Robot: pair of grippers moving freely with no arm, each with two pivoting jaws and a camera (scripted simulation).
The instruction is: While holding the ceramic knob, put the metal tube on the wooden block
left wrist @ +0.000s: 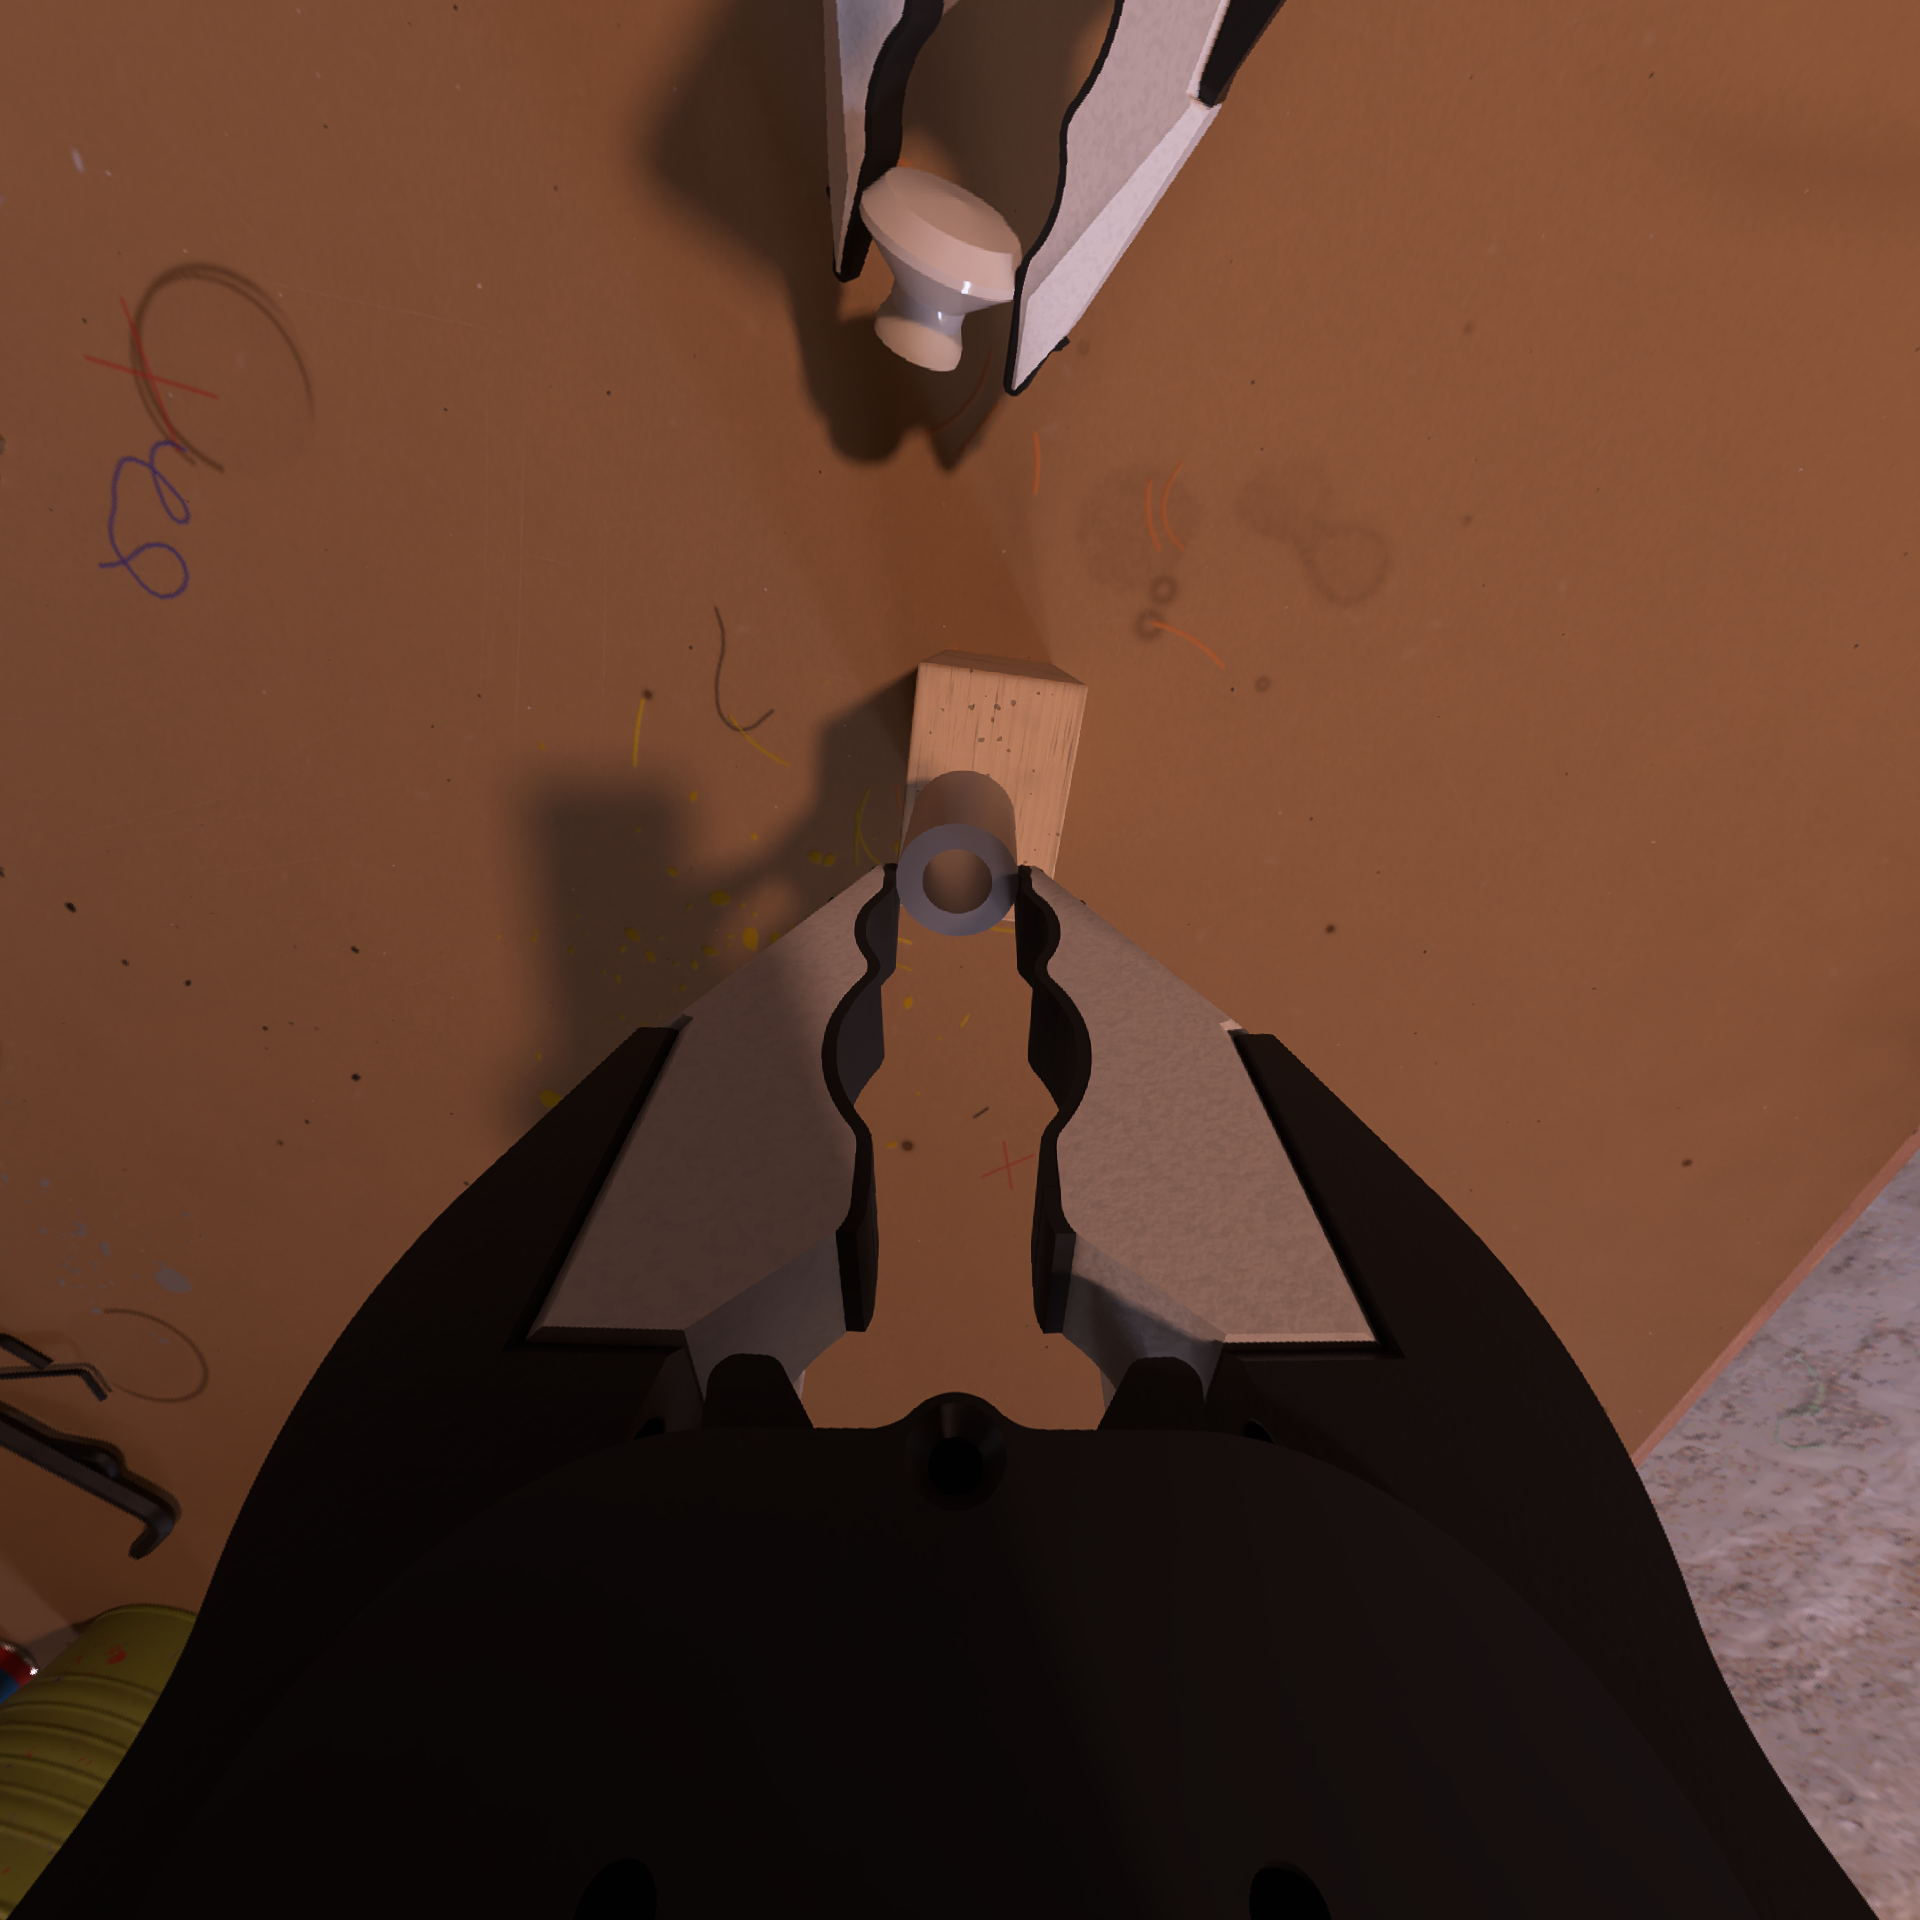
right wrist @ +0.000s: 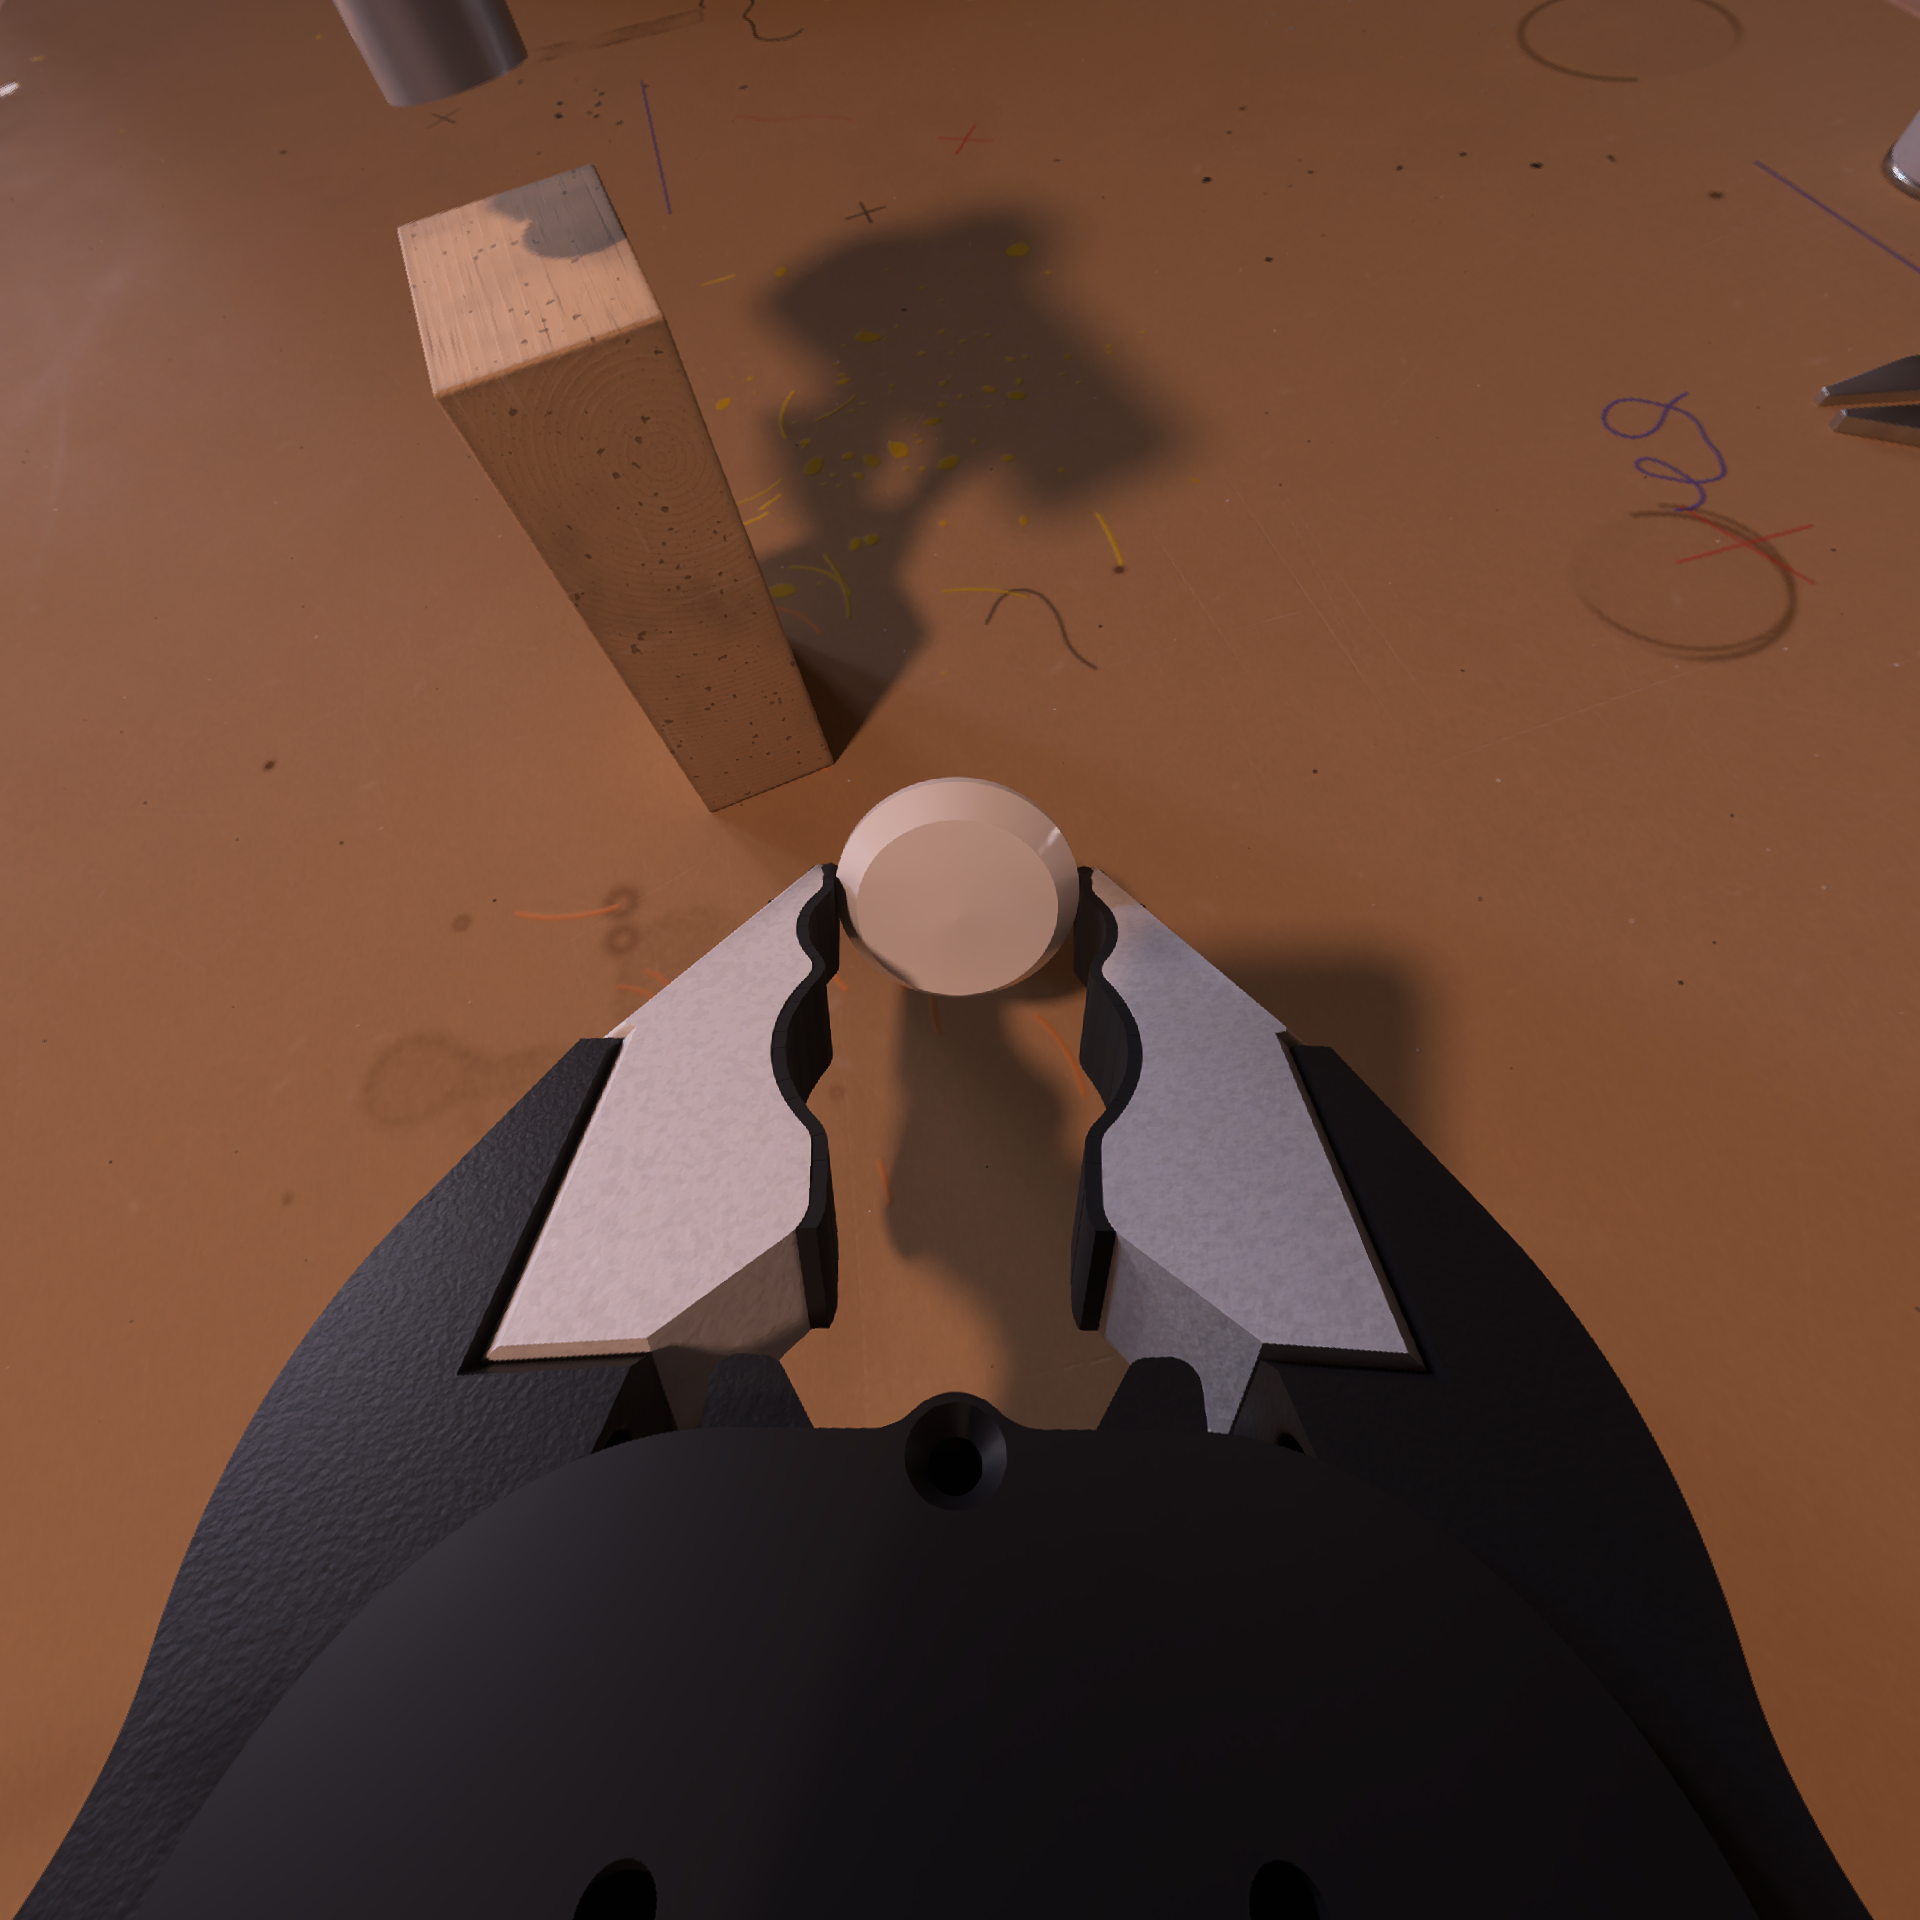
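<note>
My left gripper [left wrist: 956,896] is shut on the grey metal tube [left wrist: 961,810], which I see end-on between the fingertips. The tube hangs just above the top face of the upright wooden block [left wrist: 1003,727]. In the right wrist view the tube [right wrist: 436,42] shows at the top left, apart from the block [right wrist: 613,488], with its shadow on the block's top. My right gripper [right wrist: 956,899] is shut on the cream ceramic knob [right wrist: 956,904], above the table. It also shows in the left wrist view [left wrist: 935,332], beyond the block, with the knob [left wrist: 940,260] held head-up.
The brown worktop [left wrist: 416,727] bears scribbles and paint specks. Black hex keys [left wrist: 83,1455] and a yellow-green object [left wrist: 73,1714] lie at the lower left. The table edge [left wrist: 1766,1309] runs at the lower right, over grey floor. Metal tool tips [right wrist: 1881,416] show at the right edge.
</note>
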